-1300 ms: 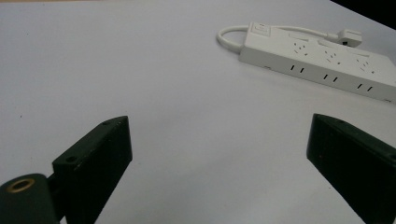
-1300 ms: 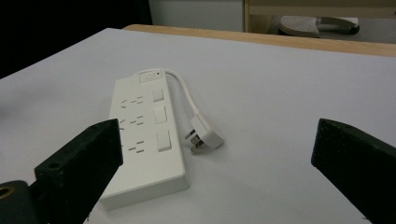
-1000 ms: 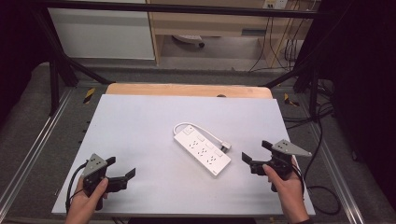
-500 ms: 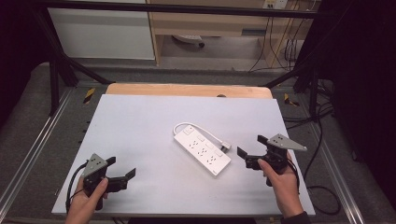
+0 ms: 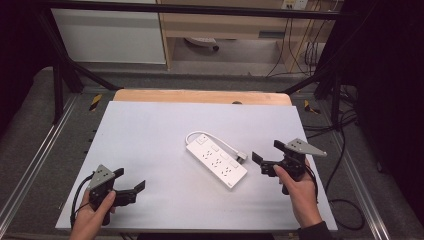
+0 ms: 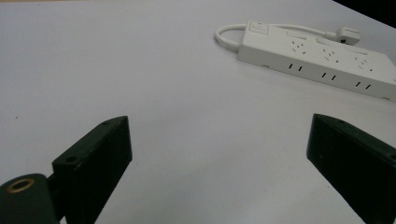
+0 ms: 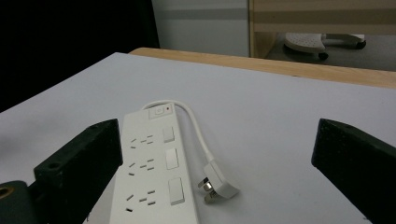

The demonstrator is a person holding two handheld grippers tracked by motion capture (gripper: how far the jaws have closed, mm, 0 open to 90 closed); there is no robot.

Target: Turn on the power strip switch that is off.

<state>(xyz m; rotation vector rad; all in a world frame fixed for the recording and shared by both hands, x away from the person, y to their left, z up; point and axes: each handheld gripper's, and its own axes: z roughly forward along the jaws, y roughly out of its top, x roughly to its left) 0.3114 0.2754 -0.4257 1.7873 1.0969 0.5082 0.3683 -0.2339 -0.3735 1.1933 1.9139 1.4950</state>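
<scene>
A white power strip (image 5: 217, 159) lies flat near the middle of the table (image 5: 150, 130), its short cord and plug (image 5: 240, 156) curled beside it. The right gripper (image 5: 266, 159) is near it (jaws wide, holding nothing). The left gripper (image 5: 131, 186) sits well apart, jaws wide too.

I count one power strip (image 5: 217, 159) with one plug (image 5: 241, 157) on my table (image 5: 150, 130), and two grippers in my hands.

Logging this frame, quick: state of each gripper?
Left gripper: open, holding nothing, over bare table.
Right gripper: open, holding nothing, beside the power strip, not touching it.
</scene>
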